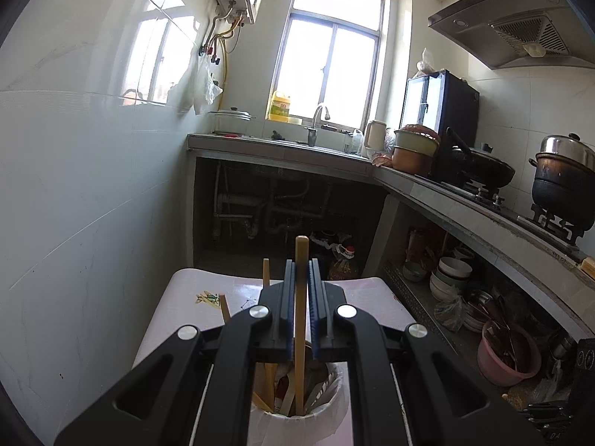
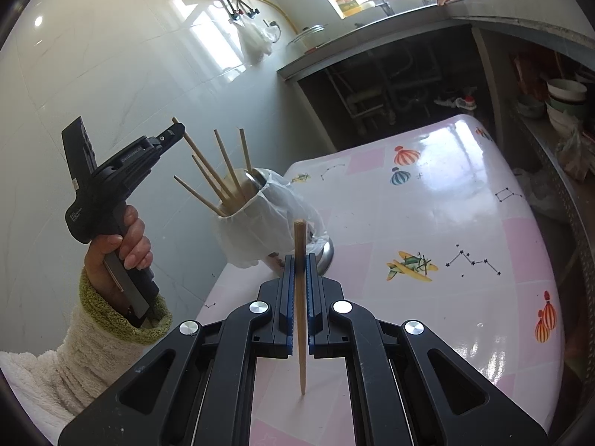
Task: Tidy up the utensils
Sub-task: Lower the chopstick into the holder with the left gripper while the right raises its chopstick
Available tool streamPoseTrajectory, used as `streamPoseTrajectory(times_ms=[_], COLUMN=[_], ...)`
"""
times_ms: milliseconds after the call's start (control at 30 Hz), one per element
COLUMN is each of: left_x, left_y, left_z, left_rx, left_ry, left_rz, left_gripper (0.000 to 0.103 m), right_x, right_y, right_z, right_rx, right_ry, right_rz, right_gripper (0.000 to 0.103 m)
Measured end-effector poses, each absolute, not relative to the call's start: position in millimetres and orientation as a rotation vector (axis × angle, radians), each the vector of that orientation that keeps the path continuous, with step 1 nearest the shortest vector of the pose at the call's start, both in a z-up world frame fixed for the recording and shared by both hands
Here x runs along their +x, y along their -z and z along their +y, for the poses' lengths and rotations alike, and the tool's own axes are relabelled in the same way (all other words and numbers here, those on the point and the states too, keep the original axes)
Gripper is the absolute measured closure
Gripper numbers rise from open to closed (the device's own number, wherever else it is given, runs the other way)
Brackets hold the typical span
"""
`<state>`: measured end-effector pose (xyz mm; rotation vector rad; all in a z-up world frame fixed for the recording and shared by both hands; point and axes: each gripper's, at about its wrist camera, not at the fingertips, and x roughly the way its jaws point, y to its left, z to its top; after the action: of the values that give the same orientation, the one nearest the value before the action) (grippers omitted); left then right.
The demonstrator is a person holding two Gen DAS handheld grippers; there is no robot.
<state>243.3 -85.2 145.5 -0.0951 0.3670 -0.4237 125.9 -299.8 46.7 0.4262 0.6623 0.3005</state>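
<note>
Above, the left hand-held gripper (image 2: 177, 129) is clenching one wooden chopstick (image 1: 300, 319) whose lower end is sitting inside the plastic-wrapped utensil holder (image 2: 256, 223) on the counter (image 2: 446, 223). Nearby, the right hand-held gripper (image 2: 299, 260) is gripping a second chopstick (image 2: 299, 297), standing upright just beside the holder.

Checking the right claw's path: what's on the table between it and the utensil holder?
Nothing: in the right wrist view, bare tablecloth separates the right claw, shut on a chopstick, from the bag-lined utensil holder.
</note>
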Motion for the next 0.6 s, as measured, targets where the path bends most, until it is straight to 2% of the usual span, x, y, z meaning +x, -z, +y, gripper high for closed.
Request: streamPoseTrajectory(times_ms=[533, 567, 600], left_x=[248.3, 247.6, 246.6], left_y=[-117.0, -117.2, -117.5], left_z=[-92.9, -92.0, -90.8], left_rx=[-0.053, -0.053, -0.054], left_ry=[0.452, 0.456, 0.457], left_rz=[0.469, 0.474, 0.478], left_gripper=[0.096, 0.096, 0.089], right_x=[115.9, 115.6, 115.0], right_y=[-57.0, -58.7, -60.0], right_z=[-299.4, -299.5, -299.5], right_rx=[0.399, 0.397, 0.394], right_ry=[-0.285, -0.283, -0.282], right_rz=[0.637, 0.634, 0.632], right_gripper=[0.099, 0.099, 0.099])
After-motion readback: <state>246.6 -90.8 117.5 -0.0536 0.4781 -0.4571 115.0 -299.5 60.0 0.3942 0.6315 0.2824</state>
